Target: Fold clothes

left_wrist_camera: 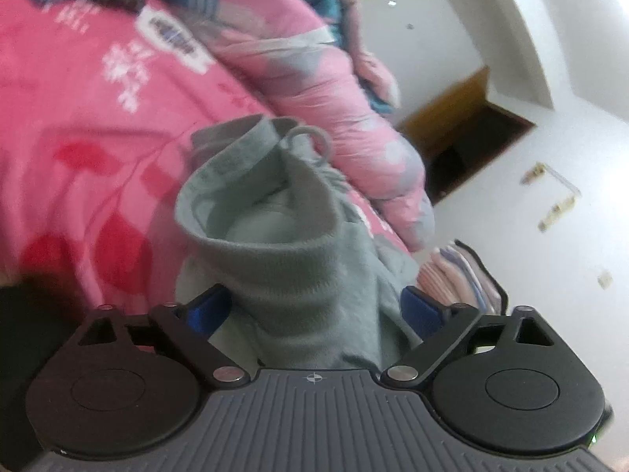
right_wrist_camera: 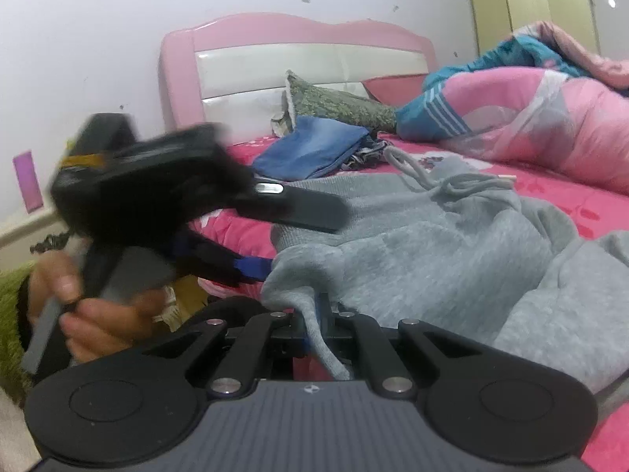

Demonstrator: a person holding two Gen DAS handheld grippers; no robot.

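Right tool (right_wrist_camera: 314,314) is pinched tight on the fuzzy grey sweatpants (right_wrist_camera: 432,244) bunched on the pink bed (right_wrist_camera: 550,192), left tool (left_wrist_camera: 314,306) spread wide around the ribbed waistband.

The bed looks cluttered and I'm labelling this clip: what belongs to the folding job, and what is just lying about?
In the job:
grey sweatpants
right gripper, shut on their edge
left gripper, open around the fabric

Lying about:
pink quilt
blue folded cloth
green pillow

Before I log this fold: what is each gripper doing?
Left gripper: open, grey sweatpants between its jaws, not pinched.
Right gripper: shut on the sweatpants' edge.
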